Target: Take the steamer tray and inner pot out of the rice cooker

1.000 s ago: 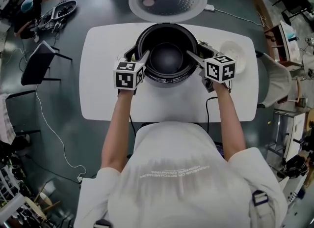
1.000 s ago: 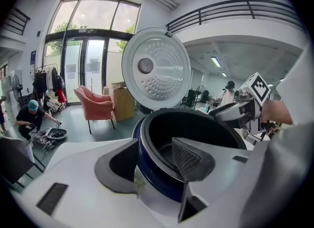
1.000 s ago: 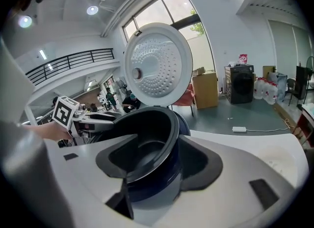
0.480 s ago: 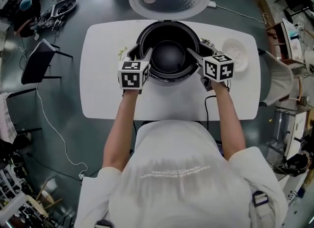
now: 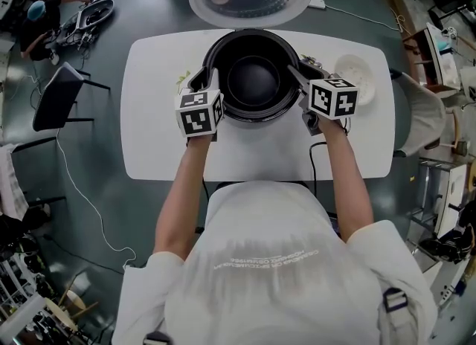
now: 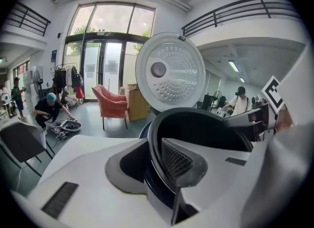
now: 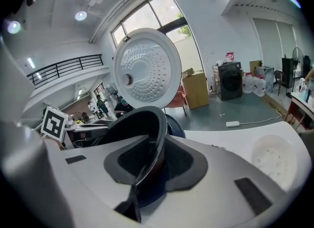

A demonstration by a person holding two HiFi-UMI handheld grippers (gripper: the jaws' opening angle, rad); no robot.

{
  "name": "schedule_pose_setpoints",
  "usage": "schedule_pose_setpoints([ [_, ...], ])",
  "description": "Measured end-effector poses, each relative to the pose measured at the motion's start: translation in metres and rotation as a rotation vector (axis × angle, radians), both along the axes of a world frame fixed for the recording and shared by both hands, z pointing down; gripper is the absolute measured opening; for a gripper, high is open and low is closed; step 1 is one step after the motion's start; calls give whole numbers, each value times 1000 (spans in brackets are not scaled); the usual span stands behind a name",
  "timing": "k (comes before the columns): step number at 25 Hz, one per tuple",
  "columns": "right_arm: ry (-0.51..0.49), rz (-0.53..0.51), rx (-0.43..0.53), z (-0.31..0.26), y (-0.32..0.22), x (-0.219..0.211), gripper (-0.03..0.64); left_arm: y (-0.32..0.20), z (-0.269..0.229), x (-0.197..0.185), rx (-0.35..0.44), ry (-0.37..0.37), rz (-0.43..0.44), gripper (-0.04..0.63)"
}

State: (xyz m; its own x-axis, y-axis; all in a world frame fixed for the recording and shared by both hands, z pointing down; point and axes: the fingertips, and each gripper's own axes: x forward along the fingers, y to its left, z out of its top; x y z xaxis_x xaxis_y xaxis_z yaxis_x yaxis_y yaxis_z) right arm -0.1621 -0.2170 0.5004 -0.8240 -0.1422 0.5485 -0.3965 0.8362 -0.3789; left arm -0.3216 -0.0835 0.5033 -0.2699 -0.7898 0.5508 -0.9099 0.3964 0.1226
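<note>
Counts: we see two hand-held grippers, the left hand-held gripper (image 5: pixel 210 83) and the right hand-held gripper (image 5: pixel 291 76); one rice cooker (image 5: pixel 210 52); one inner pot (image 5: pixel 253 83); one steamer tray (image 5: pixel 357 77); one bench (image 5: pixel 156 128).
Inner pot: it sits in the rice cooker, between our two hand-held grippers.
Left hand-held gripper: its jaws have just been closing. They clamp the pot's left rim, one pad inside and one outside.
Right hand-held gripper: its jaws have just been closing. They clamp the right rim.
Steamer tray: on the bench, just right of the right hand-held gripper and apart from it.
Arms: both forearms reach forward side by side, with the tools tilted downward.
</note>
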Motion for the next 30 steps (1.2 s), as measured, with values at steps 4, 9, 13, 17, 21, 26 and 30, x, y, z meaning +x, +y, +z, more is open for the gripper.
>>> schedule_pose_setpoints([
  [4, -12, 13, -5, -4, 0, 1, 104, 0, -5, 0, 18, -5, -7, 86],
  [9, -48, 19, 9, -25, 2, -6, 100, 6, -15, -3, 60, -1, -33, 86],
  [13, -46, 16, 36, -35, 3, -7, 100, 8, -26, -6, 108, -7, -46, 86],
  [17, -71, 24, 60, -48, 7, 1, 98, 11, -37, 2, 144, -14, -45, 84],
  [21, -89, 42, 84, -55, 8, 9, 94, 12, -45, 8, 170, -26, -23, 83],
  [26, -133, 79, 99, -70, 13, 14, 87, 14, -66, 8, 239, -73, 27, 80],
  [30, -162, 119, 109, -81, 16, 30, 87, 12, -83, 19, 295, -98, 77, 78],
])
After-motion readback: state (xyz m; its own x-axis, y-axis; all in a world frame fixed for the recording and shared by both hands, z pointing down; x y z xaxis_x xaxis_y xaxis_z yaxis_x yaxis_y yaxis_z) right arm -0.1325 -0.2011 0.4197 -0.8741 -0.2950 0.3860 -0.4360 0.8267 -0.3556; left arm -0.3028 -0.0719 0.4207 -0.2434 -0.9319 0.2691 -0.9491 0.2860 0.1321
